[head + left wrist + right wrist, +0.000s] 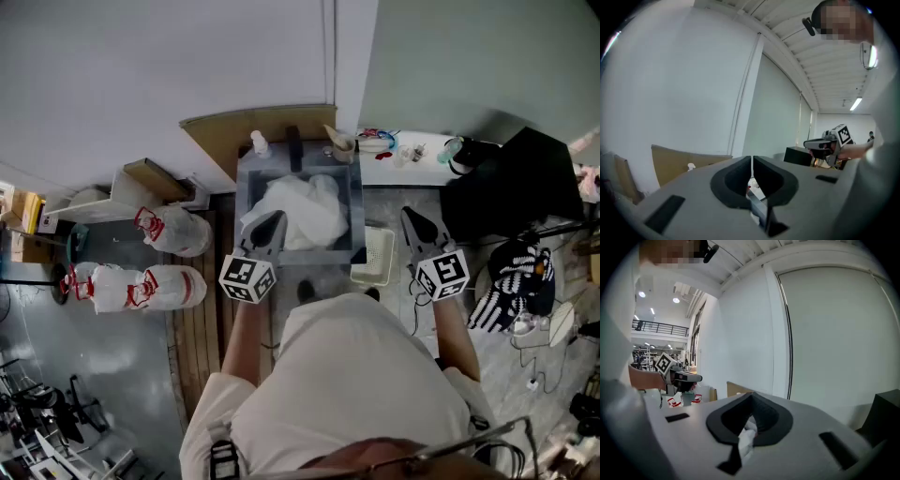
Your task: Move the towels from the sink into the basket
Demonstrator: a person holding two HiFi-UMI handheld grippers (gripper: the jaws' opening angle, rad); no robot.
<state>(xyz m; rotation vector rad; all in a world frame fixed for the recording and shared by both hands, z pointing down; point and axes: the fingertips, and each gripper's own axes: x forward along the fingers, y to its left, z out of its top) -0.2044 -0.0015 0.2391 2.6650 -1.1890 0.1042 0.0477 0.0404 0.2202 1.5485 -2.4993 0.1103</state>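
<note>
Nearest the camera, a person's pale shirt (347,375) fills the low middle of the head view, with two arms reaching forward and one gripper in each hand. Just left of the sink's (355,217) near edge, the left gripper (276,221) has its jaws together with only a thin slit between the pads and nothing in it. Well right of the sink, the right gripper (411,217) also has its jaws closed; a white lump shows through the gap beneath them, and I cannot tell whether it is cloth or something beyond. One small white basket (373,258) stands on the floor touching the sink's right side, open side up, its long axis running away from the person. The single grey sink is a deep box, also long from near to far. The towels (295,211) lie inside it as one white crumpled heap across its middle, slanting from near left to far right; how many there are cannot be told. One white bottle (258,143) stands on the far rim. Left of the sink are wooden floor planks (199,319) and white sacks (176,234) marked red; right of it are a white worktop (419,161) with small clutter and a black case (514,183). Beyond the sink, a brown board (225,131) leans on a plain pale wall.
</note>
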